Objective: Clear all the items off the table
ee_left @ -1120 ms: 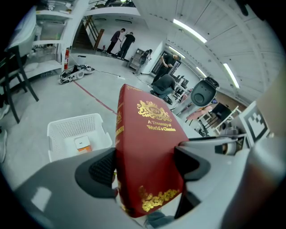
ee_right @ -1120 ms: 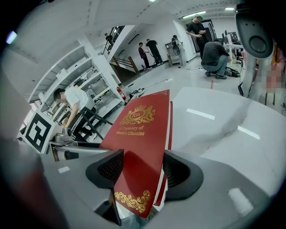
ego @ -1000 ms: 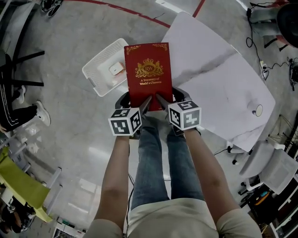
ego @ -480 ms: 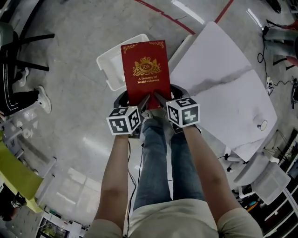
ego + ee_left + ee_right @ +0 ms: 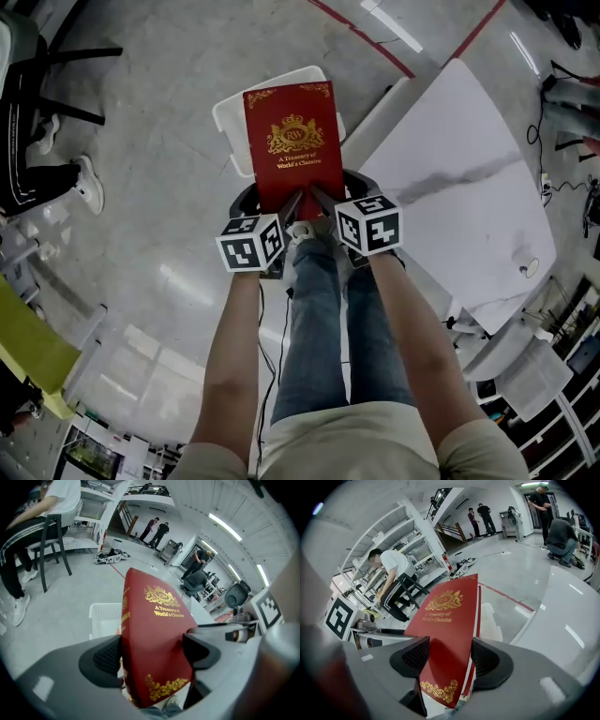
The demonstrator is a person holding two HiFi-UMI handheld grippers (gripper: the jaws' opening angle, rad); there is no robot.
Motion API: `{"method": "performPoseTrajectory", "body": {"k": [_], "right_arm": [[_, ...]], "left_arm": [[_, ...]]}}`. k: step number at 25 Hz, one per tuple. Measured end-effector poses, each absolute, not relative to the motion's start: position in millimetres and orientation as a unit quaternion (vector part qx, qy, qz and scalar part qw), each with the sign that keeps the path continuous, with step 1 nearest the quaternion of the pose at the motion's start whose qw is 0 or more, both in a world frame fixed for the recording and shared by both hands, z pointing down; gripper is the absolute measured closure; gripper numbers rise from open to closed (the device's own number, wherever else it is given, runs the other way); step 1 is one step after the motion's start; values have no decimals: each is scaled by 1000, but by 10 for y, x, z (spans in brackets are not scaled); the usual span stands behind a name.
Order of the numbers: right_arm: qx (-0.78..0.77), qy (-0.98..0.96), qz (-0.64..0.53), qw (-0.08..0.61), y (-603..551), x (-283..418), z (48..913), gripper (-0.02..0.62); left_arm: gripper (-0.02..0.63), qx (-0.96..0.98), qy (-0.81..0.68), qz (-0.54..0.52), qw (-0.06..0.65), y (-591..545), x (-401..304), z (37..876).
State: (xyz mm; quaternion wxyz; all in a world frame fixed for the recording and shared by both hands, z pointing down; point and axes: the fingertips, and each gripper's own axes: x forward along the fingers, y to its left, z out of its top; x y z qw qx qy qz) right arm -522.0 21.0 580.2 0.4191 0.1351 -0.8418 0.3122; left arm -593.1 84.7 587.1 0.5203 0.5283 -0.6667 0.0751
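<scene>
On the floor (image 5: 159, 187), the basket (image 5: 228, 120) now lies beyond my left tongs (image 5: 292, 208) and right tongs (image 5: 323, 201), both gripping the book (image 5: 292, 145).

clear: floor (image 5: 159, 206) left of basket (image 5: 232, 127) | blocked: table (image 5: 459, 187) just right of basket | chair (image 5: 82, 52) far left

The left gripper (image 5: 152, 657) clamps the lower end of a red book (image 5: 157, 630), its dark ribbed fingers (image 5: 107, 660) pressing on either side. The gold-lettered cover tilts toward the right. Behind the book, a white basket (image 5: 104, 618) sits on the grey floor (image 5: 70, 597). A black chair (image 5: 52, 545) stands at far left.
</scene>
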Motion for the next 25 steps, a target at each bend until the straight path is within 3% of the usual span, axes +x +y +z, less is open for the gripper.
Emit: {"method": "performPoseTrajectory", "body": {"k": [25], "right_arm": [[76, -814, 318, 480, 405, -5844, 6639, 314]], "left_arm": [[196, 466, -678, 53, 567, 1127, -6471, 6684]]}}
